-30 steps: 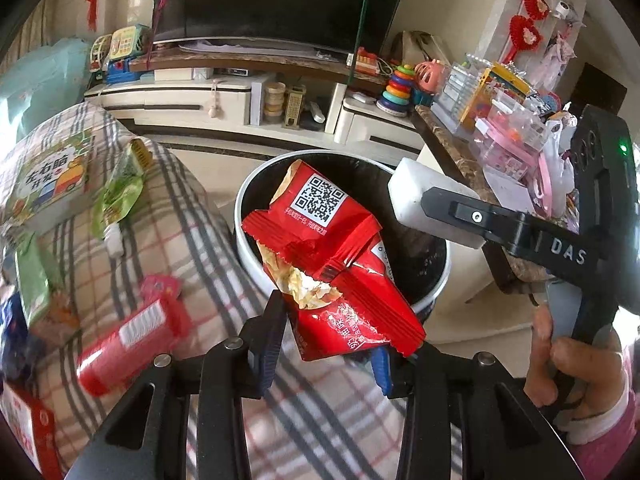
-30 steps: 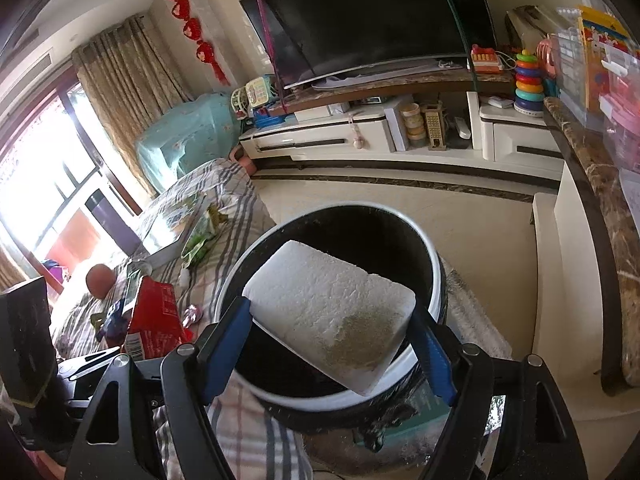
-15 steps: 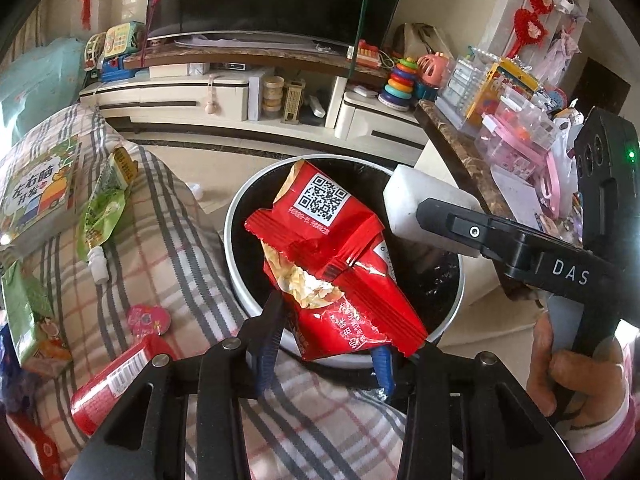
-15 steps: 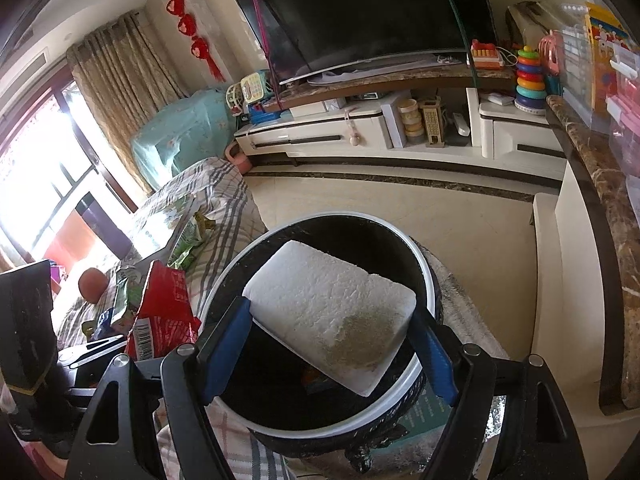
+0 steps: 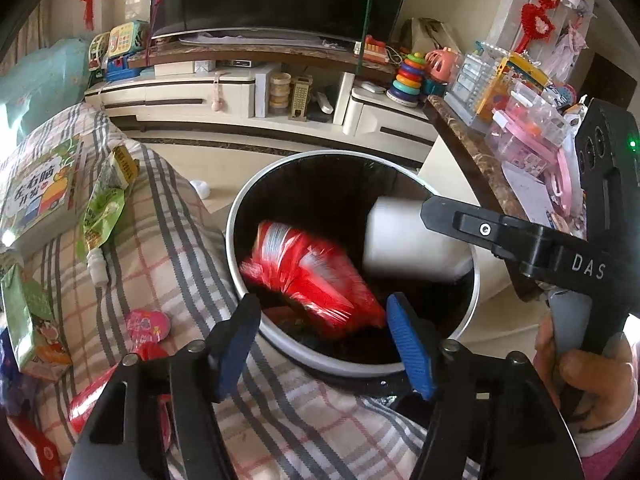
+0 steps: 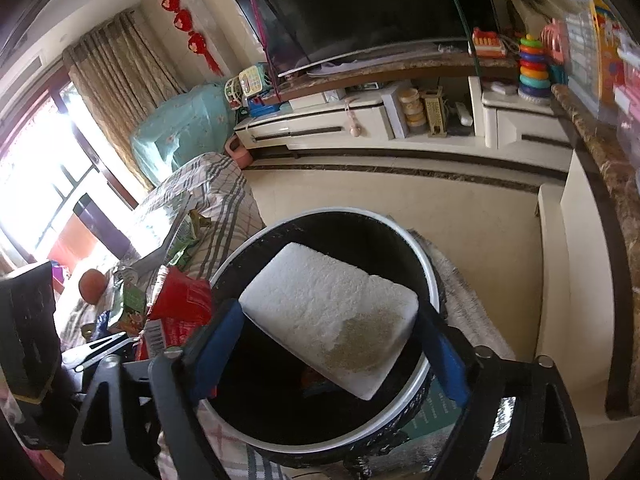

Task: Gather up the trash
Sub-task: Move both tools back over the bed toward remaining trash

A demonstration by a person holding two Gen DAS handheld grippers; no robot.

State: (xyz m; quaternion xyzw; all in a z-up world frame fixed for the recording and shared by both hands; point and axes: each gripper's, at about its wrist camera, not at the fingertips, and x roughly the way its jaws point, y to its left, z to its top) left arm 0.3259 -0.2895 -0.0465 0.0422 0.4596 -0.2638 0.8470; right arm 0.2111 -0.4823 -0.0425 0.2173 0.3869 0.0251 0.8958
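Left claw (image 5: pixel 324 344) was opening, red snack bag (image 5: pixel 312 276) loose above bin (image 5: pixel 240 216); right claw (image 6: pixel 332 344) was opening around light, crumbly foam block (image 6: pixel 328 312), best held by its edges.

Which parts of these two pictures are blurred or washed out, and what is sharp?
Left wrist view: the red bag over the bin is streaked with motion blur, and the white block is soft; the plaid cloth is sharp. Right wrist view: the window is blown out to white, while the block's grainy face is crisp. Both views bend straight lines, fisheye-style.
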